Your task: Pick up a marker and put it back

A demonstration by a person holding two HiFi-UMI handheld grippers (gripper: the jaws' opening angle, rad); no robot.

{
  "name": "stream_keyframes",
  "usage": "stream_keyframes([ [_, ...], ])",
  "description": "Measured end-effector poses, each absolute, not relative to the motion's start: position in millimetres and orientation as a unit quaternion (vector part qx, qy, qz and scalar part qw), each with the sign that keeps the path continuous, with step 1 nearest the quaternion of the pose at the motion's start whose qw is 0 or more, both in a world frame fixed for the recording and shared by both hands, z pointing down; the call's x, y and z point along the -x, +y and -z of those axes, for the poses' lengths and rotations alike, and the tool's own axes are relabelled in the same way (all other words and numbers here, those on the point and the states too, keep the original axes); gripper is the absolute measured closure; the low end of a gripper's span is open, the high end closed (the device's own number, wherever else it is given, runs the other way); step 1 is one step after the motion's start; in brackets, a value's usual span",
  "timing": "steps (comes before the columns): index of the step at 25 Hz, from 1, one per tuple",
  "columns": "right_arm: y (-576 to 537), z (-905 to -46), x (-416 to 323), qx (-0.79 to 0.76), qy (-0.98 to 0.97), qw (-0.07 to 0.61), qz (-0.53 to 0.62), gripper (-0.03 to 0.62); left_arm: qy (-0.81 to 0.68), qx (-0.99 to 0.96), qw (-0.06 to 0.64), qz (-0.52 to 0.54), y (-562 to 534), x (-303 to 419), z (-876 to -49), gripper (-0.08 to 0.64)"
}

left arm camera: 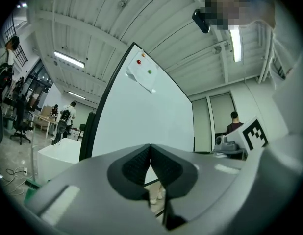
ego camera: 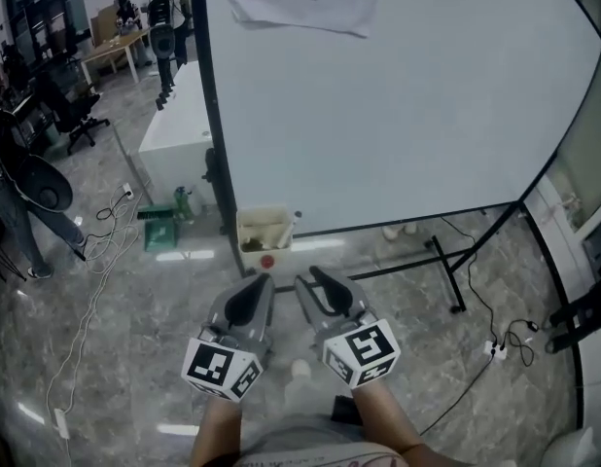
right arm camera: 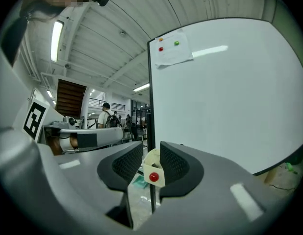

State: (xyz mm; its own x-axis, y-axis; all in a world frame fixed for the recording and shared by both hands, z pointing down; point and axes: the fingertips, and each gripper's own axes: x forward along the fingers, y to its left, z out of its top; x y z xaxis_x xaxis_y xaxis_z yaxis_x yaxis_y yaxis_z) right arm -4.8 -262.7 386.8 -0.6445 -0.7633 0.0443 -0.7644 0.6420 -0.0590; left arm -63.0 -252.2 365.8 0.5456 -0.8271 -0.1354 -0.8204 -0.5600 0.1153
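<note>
A cream marker box with a red magnet on its front hangs at the lower left corner of the whiteboard. A marker sticks up from the box's right end. Both grippers hang side by side below the box, pointing at it, well short of it. My left gripper has its pads together and holds nothing. My right gripper stands open; the box and its magnet show far off through the gap between its jaws.
The whiteboard's black stand leg runs across the floor at the right, with cables and a power strip beyond it. A white counter and a green item stand left of the board. People are far back left.
</note>
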Motion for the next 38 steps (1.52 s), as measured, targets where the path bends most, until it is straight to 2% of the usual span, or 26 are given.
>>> stream_keyframes([
  [4,-316,-394,5,-0.419,-0.906,0.016,-0.063,0.466,-0.480,-0.873,0.023,0.081,-296,64,-365,0.560],
  [9,-371,-414,12,-0.408,-0.906,0.040,-0.106,0.448,-0.498,-0.863,0.022,0.083,-344,69,-361,0.560],
  [13,-392,-438,23,-0.392,-0.907,0.070,-0.137,0.452,-0.509,-0.857,0.024,0.082,-370,75,-363,0.560],
  [15,-391,-440,27,-0.379,-0.912,0.072,-0.141,0.502,-0.514,-0.854,0.030,0.081,-375,80,-366,0.560],
  [24,-380,-414,46,-0.336,-0.931,0.040,-0.138,0.528,-0.508,-0.857,0.036,0.082,-384,95,-365,0.560],
  [33,-366,-313,29,-0.358,-0.930,-0.070,-0.031,0.528,-0.474,-0.875,-0.015,0.103,-376,85,-323,0.560],
  [38,-359,-297,25,-0.363,-0.928,-0.083,-0.003,0.528,-0.461,-0.880,-0.041,0.110,-370,80,-310,0.561],
])
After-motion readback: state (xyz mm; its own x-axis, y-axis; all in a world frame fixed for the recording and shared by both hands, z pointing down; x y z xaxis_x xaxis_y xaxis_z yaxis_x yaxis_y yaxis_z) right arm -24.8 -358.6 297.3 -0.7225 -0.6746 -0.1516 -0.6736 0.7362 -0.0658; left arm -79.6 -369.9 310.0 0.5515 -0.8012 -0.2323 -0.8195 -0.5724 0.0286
